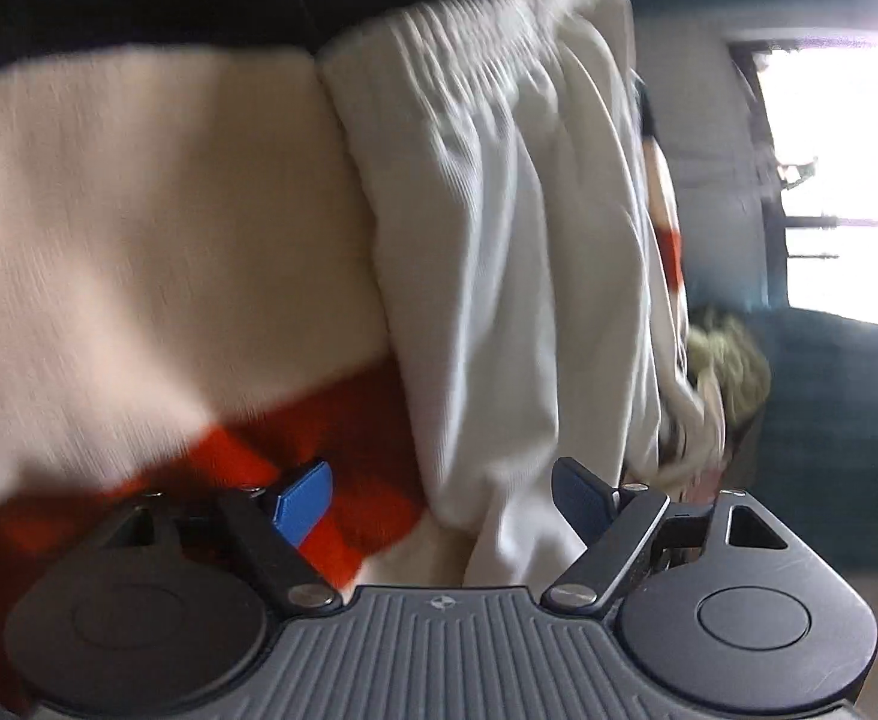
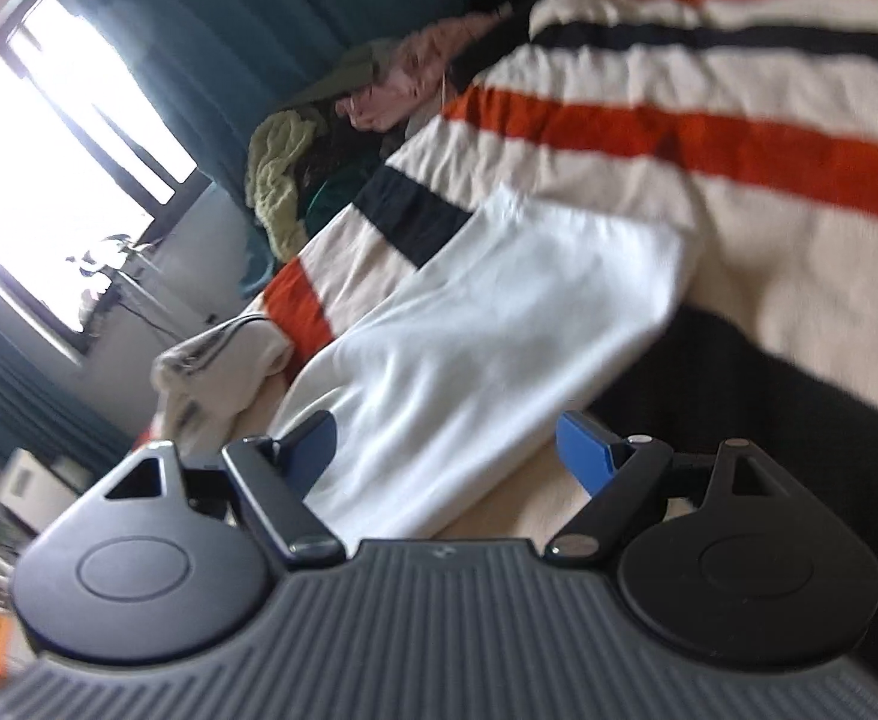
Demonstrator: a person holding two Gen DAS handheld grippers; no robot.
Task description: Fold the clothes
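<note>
A white ribbed garment (image 1: pixel 499 252) lies on a cream blanket with orange and black stripes (image 1: pixel 139 210). My left gripper (image 1: pixel 442 501) is open, its blue-padded jaws wide apart, and the garment's near edge lies between them. In the right wrist view the same white garment (image 2: pixel 475 354) lies folded on the striped blanket (image 2: pixel 739 138). My right gripper (image 2: pixel 460 450) is open, and the garment's near end sits between its jaws. Both views are blurred by motion.
A pile of other clothes, with a green knit (image 2: pixel 277 180) and a pink piece (image 2: pixel 415 84), sits at the far end of the bed. A crumpled cream garment (image 2: pixel 217 360) lies near the bed's edge. Teal curtains (image 2: pixel 199 30) and a bright window (image 2: pixel 37 192) are behind.
</note>
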